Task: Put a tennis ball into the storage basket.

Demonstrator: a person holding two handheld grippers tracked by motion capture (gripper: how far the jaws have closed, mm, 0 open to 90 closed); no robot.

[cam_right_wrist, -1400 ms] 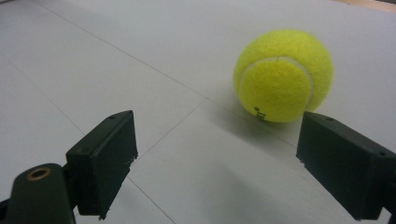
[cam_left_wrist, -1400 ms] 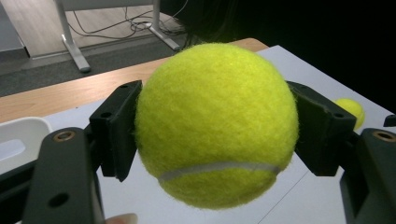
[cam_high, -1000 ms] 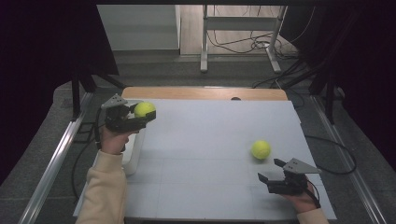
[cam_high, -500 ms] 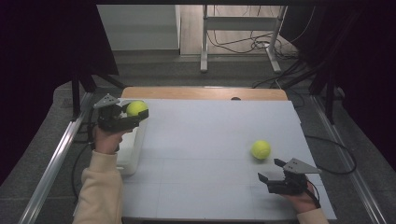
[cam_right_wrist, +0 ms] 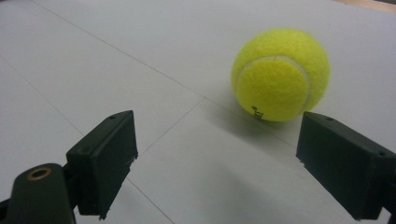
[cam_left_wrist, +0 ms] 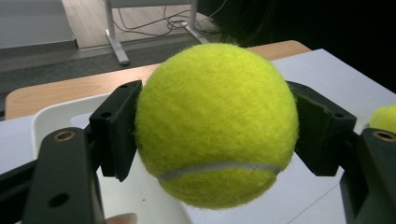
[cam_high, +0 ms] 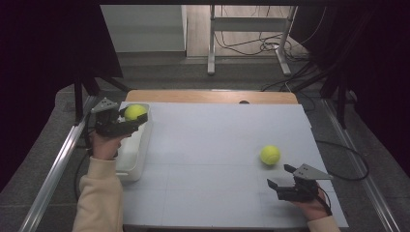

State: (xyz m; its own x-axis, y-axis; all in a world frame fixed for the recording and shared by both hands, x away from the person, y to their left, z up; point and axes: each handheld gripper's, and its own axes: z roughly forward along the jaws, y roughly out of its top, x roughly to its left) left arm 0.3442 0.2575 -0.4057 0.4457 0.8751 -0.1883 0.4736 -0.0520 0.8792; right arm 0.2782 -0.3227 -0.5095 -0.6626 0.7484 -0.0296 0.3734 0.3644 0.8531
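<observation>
My left gripper (cam_high: 129, 117) (cam_left_wrist: 215, 135) is shut on a yellow tennis ball (cam_high: 135, 112) (cam_left_wrist: 215, 123) and holds it above the far end of a white tray (cam_high: 133, 154) (cam_left_wrist: 56, 114) at the table's left edge. A second tennis ball (cam_high: 270, 154) (cam_right_wrist: 280, 74) lies on the white table top (cam_high: 212, 145) at the right. Just in front of my right gripper's (cam_high: 281, 176) (cam_right_wrist: 224, 163) jaws it rests untouched, and those jaws stand open near the front right corner.
The tray runs along the left edge of the table, beside a metal rail (cam_high: 53, 169). A wooden strip (cam_high: 208, 96) borders the far edge. Beyond it are table legs and cables on the floor (cam_high: 251, 43).
My left hand has carried its ball leftward, from over the table top to over the tray. The right gripper and the other ball have stayed put.
</observation>
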